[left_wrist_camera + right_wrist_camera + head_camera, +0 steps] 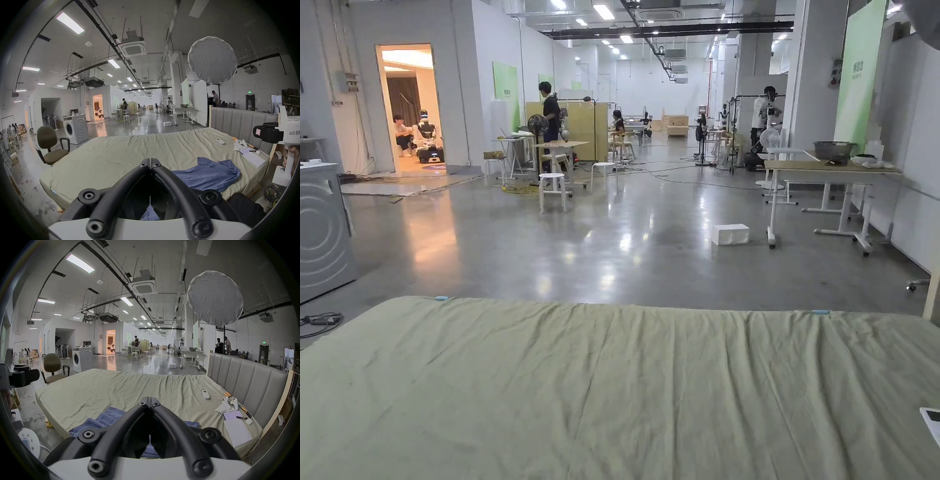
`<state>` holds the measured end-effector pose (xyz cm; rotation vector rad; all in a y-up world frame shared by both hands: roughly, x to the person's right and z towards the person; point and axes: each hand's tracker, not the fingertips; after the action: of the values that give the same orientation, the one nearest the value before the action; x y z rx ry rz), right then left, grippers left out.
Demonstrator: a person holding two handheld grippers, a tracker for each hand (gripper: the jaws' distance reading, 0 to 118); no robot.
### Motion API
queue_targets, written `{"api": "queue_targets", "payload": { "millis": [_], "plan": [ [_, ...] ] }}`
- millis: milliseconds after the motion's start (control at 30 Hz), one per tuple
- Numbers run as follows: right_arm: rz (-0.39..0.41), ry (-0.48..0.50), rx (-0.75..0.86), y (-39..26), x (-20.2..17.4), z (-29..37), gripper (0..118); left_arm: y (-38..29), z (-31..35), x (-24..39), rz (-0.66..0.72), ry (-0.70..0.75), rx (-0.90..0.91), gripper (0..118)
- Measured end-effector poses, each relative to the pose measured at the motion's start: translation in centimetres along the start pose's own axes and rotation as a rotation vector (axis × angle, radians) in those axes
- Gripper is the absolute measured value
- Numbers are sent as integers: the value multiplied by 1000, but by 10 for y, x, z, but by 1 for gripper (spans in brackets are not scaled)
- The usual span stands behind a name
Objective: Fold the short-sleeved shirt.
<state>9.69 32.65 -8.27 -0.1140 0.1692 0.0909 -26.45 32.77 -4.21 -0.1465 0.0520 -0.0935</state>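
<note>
A blue short-sleeved shirt (209, 176) lies crumpled on the green sheet of the bed (113, 154), near its front edge. In the left gripper view my left gripper (150, 160) hangs above the bed to the left of the shirt, its black jaws closed tip to tip on nothing. In the right gripper view my right gripper (149, 398) is also shut and empty, above the shirt (103, 418), which spreads under it and to its left. The head view looks across the bare far half of the bed (612, 387).
A padded grey headboard (243, 378) runs along the bed's right side. Near it lie a remote (205, 394), white controllers (230, 403) and a white pad (237, 432). An office chair (48, 146) and a washing machine (76, 129) stand left of the bed; people work far off.
</note>
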Motion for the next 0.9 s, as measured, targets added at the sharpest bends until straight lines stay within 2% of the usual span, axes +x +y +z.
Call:
{"api": "queue_targets", "payload": {
  "millis": [267, 500, 600, 700, 733, 767, 900],
  "plan": [
    [-55, 2, -12, -4, 4, -2, 0, 7, -3, 7, -39, -35, 15, 0],
    [-59, 10, -41, -13, 5, -5, 0, 0, -28, 1, 34, -100, -55, 0],
    [-69, 12, -78, -24, 9, -8, 0, -12, -63, -6, 77, -200, -105, 0],
    [-84, -2, -134, -37, 16, -12, 0, -25, -111, -8, 110, -238, -209, 0],
    [-117, -16, -178, -43, 19, -12, 0, -29, -125, -7, 130, -263, -221, 0],
    [-111, -15, -169, -46, 21, -13, 0, -32, -140, -7, 156, -290, -238, 0],
    [-171, -40, -246, -63, 36, -25, 0, -49, -221, 7, 233, -378, -328, 0]
  ]
}}
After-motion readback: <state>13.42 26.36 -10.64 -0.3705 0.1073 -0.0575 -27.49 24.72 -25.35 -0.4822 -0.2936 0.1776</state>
